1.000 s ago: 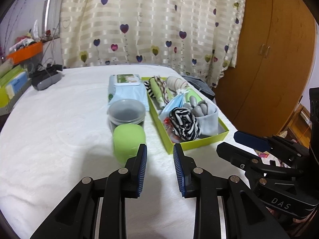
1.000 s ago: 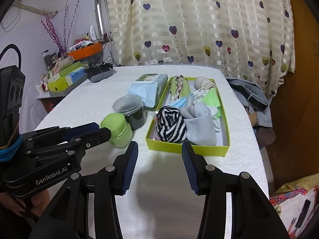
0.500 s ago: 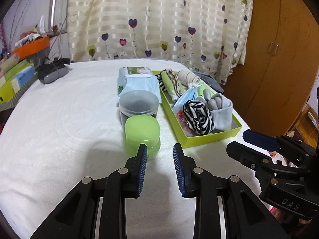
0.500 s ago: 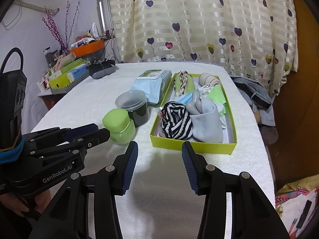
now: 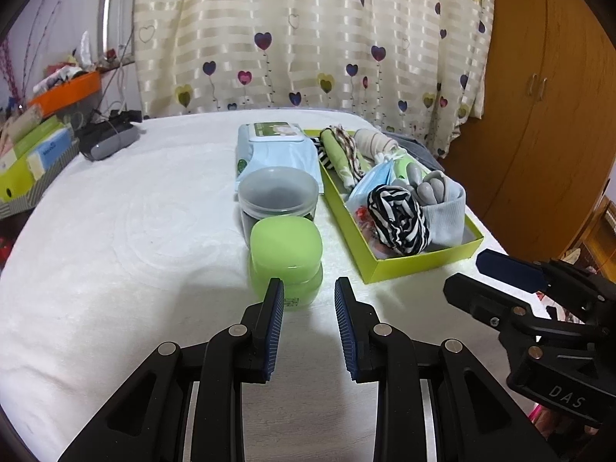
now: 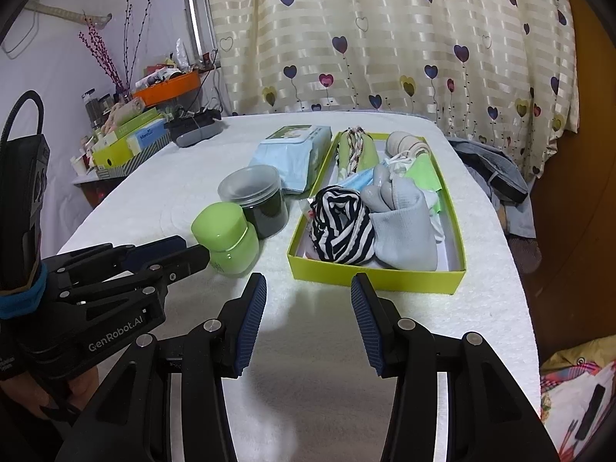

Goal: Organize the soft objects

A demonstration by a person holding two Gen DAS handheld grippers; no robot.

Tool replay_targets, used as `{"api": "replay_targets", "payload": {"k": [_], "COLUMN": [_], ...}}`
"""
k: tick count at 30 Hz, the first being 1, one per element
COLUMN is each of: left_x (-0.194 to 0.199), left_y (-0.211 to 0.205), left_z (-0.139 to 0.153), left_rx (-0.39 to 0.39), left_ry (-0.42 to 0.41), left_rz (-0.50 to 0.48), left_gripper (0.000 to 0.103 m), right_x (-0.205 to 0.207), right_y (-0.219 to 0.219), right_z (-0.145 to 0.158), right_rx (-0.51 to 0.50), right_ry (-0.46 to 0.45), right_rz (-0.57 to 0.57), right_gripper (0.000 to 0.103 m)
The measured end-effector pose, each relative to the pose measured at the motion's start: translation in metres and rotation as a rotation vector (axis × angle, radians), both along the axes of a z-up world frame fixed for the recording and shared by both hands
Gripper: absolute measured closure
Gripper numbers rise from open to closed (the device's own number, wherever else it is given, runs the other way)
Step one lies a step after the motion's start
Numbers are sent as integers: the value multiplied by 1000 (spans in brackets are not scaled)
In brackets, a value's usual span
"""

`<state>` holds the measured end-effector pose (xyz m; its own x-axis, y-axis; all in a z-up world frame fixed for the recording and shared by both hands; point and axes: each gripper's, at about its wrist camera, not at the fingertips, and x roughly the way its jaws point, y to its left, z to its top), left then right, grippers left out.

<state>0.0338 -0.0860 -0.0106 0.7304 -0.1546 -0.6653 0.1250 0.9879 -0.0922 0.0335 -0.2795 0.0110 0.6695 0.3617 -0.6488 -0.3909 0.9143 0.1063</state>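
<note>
Left wrist view
Left hand-held gripper (image 5: 309,288): jaws standing apart, nothing between them, hovering over the white bench (image 5: 134,231).
In the way: a green jar (image 5: 285,258) is sitting just ahead of the left pad; a clear tub (image 5: 278,192) is standing right behind it, a wipes pack (image 5: 277,150) beyond.
Soft objects: lying in the yellow-green tray (image 5: 419,265), right of the jar; striped roll (image 5: 398,219) nearest, grey socks (image 5: 442,208) beside it.
Right hand-held gripper (image 5: 496,281): reaching in at the right, beside the tray's near corner.

Right wrist view
Right hand-held gripper (image 6: 308,288): jaws standing wide apart, empty, pointing at the tray's (image 6: 377,279) near wall.
Count: one jar (image 6: 225,236), one tub (image 6: 256,196), one pack (image 6: 292,154), one tray.
Left hand-held gripper (image 6: 192,252): tips sitting just beside the jar.
Surroundings: heart-print curtain (image 6: 385,38) hanging behind.
</note>
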Motion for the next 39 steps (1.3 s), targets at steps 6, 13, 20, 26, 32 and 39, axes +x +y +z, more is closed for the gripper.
{"api": "replay_targets", "payload": {"k": [6,13,20,26,32,39], "left_x": [0,1,3,1,1,1], "left_y": [2,3,4,5,5,7], "left_z": [-2,-3,-6,-5,-5,-4], "left_rx": [2,0,-6,5,7,22], "left_ry": [11,17,22,16,15,21], "left_rz": [2,5,14,24,26,33], "left_gripper": [77,77,77,77,77,77], "right_x": [1,1,1,1,1,1], "right_y": [1,1,2,4,6,9], "right_z": [-3,-4,-4,-5,-7,-9], "right_rx": [-1,-4,-4,-7,-9,-12], "right_ry": [6,9,10,9,9,12], "right_rz": [5,6,6,7,10,16], "right_gripper": [56,56,56,56,56,56]}}
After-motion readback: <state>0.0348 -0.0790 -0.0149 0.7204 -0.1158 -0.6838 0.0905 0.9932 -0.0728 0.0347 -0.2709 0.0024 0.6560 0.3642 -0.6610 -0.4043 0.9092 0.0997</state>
